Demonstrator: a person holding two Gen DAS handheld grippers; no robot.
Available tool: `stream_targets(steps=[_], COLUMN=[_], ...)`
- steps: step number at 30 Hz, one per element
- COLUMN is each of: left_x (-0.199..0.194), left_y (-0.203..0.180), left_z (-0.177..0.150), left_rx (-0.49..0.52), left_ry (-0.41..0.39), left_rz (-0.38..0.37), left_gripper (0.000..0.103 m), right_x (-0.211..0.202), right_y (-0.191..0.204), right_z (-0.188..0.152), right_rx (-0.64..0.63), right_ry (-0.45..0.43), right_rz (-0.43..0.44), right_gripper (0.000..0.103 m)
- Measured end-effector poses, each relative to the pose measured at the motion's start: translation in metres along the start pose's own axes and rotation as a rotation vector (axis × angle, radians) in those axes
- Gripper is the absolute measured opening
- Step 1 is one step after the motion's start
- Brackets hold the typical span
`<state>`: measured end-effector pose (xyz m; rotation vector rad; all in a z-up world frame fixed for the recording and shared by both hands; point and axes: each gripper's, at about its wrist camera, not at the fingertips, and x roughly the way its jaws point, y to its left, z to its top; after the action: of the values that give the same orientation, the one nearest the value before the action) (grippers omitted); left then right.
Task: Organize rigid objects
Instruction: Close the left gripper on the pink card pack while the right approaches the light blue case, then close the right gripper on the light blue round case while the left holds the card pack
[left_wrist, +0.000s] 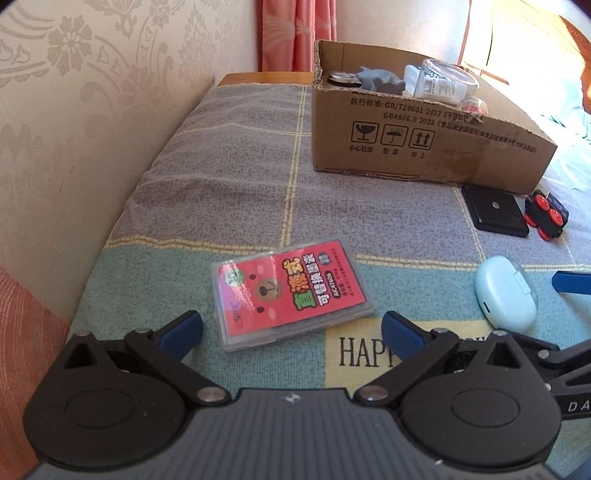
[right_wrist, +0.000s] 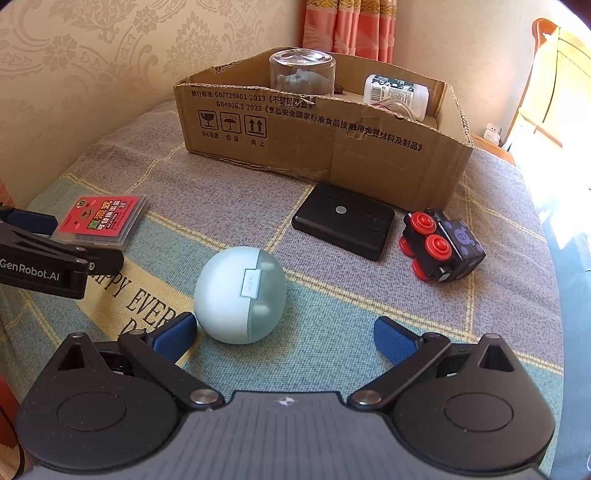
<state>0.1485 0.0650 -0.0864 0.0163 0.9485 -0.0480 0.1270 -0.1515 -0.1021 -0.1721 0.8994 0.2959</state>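
- Your left gripper (left_wrist: 291, 332) stands wide open just above the patterned cloth (left_wrist: 240, 177). Its blue fingertips (left_wrist: 181, 330) grip nothing.
- The red-labelled clear case (left_wrist: 290, 290) lies flat on the cloth just ahead of that gripper, between the lines of its two fingers, touching neither.
- Your right gripper (right_wrist: 284, 338) is likewise spread wide and empty, held low over the cloth.
- The pale blue earbud case (right_wrist: 240, 295) rests on the cloth just ahead of the right gripper, nearer its left finger. The left fingertip (right_wrist: 175, 338) is just beside the case; whether they touch cannot be told.
- The black flat box (right_wrist: 343, 221) lies on the cloth beyond the earbud case, close to the front wall of the cardboard box (right_wrist: 332, 147).
- The black toy with red wheels (right_wrist: 439, 245) sits just right of the black flat box, tipped on its side, wheels facing the right wrist camera.
- The cardboard box stands open-topped at the far end of the cloth. Its front wall is torn along the top edge.
- Inside the box you have a clear glass (right_wrist: 303, 74), upside down, a white bottle (right_wrist: 397, 96) lying on its side, a grey figure (left_wrist: 376, 79) and a round dark item (left_wrist: 341, 79) that is too small to identify.
- The wallpapered wall (left_wrist: 74, 92) runs along the left of the surface; a pink curtain (right_wrist: 351, 26) hangs behind the box.
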Motion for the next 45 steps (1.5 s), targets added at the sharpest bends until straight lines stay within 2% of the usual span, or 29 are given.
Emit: stream_targets(steps=[4, 9, 16, 20, 29, 35, 45], left_x=[0.008, 0.012, 0.015, 0.015, 0.016, 0.016, 0.016], left_y=[-0.007, -0.019, -0.019, -0.019, -0.001, 0.000, 0.001], left_z=[0.009, 0.010, 0.012, 0.014, 0.012, 0.013, 0.012], left_rx=[0.004, 0.046, 0.010, 0.019, 0.010, 0.017, 0.030], left_ry=[0.007, -0.023, -0.043, -0.051, -0.062, -0.065, -0.076], left_rz=[-0.026, -0.047, -0.021, -0.025, -0.013, -0.015, -0.028], left_gripper=[0.102, 0.102, 0.101, 0.095, 0.095, 0.095, 0.095], right_x=[0.000, 0.000, 0.001, 0.003, 0.008, 0.007, 0.006], right_y=[-0.001, -0.001, -0.002, -0.001, 0.005, 0.028, 0.031], right_z=[0.000, 0.000, 0.000, 0.001, 0.007, 0.009, 0.014], right_rx=[-0.011, -0.019, -0.035, -0.041, -0.034, -0.105, -0.104], right_ry=[-0.008, -0.017, -0.028, -0.033, -0.028, -0.027, -0.053], right_rz=[0.008, 0.015, 0.026, 0.031, 0.026, 0.084, 0.079], right_gripper=[0.103, 0.103, 0.103, 0.103, 0.103, 0.103, 0.079])
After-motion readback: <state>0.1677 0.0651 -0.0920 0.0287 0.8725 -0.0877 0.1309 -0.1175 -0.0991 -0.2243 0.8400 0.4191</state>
